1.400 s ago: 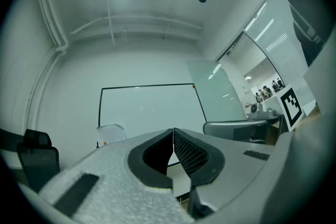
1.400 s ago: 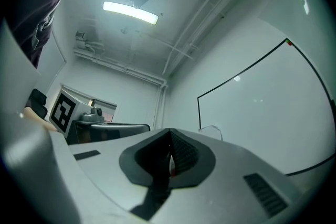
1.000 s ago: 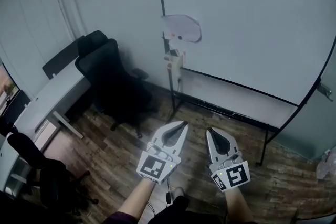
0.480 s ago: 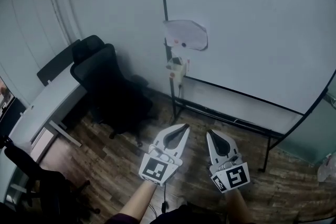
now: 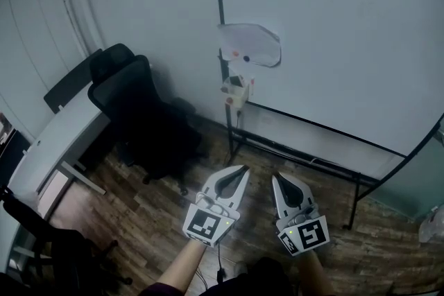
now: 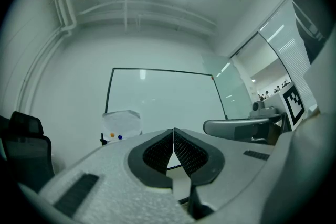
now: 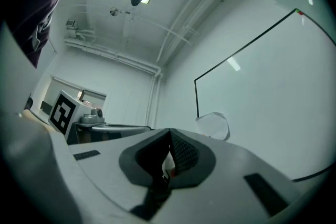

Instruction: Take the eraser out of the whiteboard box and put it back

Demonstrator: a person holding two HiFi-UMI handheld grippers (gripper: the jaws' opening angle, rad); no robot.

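Compared with a second ago, the large white whiteboard in a thin black frame (image 5: 333, 45) fills more of the head view, and the small white whiteboard box (image 5: 234, 91) on its left edge looks nearer and sits a little further right. The two grippers have kept their pose, side by side and low. The left gripper (image 5: 242, 168) has its jaws pressed together with nothing between them, and the right gripper (image 5: 277, 176) is likewise closed and empty. The eraser itself is too small to make out; something sits in the box just below a pale sheet of paper (image 5: 251, 45) pinned to the board.

The floor is dark wood planking (image 5: 159, 211). A black office chair (image 5: 139, 107) stands left of the board's black stand (image 5: 298, 152), beside a long grey desk (image 5: 55, 145). Bare floor lies open between the grippers and the box.
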